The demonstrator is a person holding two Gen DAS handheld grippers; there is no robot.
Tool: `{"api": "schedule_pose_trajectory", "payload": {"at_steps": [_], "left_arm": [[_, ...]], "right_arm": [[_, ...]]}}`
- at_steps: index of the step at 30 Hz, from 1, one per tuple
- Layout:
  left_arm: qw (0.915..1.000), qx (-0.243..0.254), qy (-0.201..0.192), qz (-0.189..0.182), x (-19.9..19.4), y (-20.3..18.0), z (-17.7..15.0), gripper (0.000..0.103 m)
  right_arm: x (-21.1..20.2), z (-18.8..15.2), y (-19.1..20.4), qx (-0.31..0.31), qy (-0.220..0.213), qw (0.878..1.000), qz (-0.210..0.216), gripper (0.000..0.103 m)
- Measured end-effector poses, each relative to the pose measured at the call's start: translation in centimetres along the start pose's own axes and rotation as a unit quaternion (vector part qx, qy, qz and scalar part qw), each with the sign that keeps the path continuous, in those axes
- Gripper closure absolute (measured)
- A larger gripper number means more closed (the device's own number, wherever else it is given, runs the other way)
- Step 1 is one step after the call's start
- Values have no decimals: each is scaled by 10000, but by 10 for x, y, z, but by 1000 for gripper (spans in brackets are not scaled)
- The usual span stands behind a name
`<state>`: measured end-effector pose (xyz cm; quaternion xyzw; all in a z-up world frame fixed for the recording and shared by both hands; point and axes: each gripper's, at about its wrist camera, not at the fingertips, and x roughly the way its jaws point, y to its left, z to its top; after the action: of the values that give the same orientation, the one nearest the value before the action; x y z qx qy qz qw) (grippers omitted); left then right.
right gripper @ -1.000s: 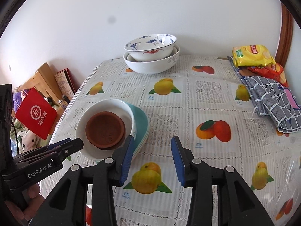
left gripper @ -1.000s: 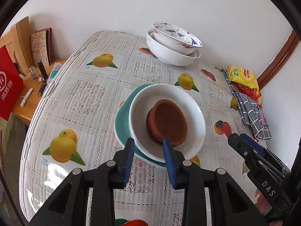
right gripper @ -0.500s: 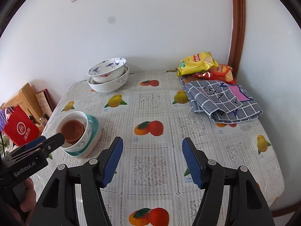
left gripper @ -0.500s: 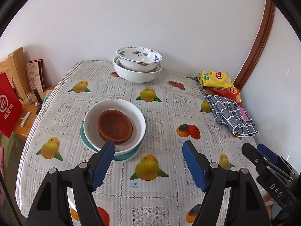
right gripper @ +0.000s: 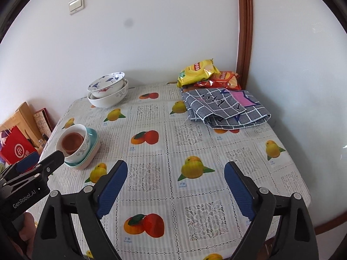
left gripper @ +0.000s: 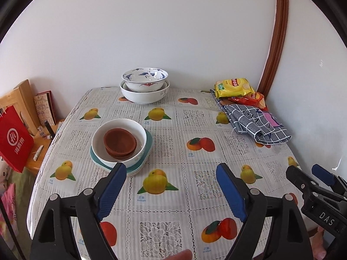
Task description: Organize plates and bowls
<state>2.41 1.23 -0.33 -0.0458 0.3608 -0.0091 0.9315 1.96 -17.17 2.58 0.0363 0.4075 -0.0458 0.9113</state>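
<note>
A brown bowl (left gripper: pixel 120 143) sits inside a white bowl (left gripper: pixel 141 131), which rests on a teal plate (left gripper: pixel 149 146) at the table's left; the stack also shows in the right wrist view (right gripper: pixel 72 144). A blue-patterned bowl (left gripper: pixel 144 79) is nested in a larger white bowl (left gripper: pixel 144 96) at the far edge. My left gripper (left gripper: pixel 171 189) is open and empty, held back above the table's near part. My right gripper (right gripper: pixel 175 189) is open and empty, also back from the dishes.
Yellow and red snack bags (left gripper: pixel 235 87) and a folded grey checked cloth (left gripper: pixel 256 122) lie at the far right. A red paper bag (left gripper: pixel 14 138) and small items stand on a low wooden stand left of the table (left gripper: pixel 195 195). Walls close the back and right.
Both grippers have pulled back and up from the stacked dishes and opened wide. The brown bowl stays in the white bowl on the teal plate.
</note>
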Motion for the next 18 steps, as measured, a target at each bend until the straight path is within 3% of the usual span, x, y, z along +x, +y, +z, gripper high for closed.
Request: {"api": "schedule_pose_trajectory", "payload": {"at_steps": [18], "left_arm": [[9998,16,-168,-57,-29,-3,-11,15]], "right_arm": [[-28,-11,0,-96,-222,9995,-215,8]]}}
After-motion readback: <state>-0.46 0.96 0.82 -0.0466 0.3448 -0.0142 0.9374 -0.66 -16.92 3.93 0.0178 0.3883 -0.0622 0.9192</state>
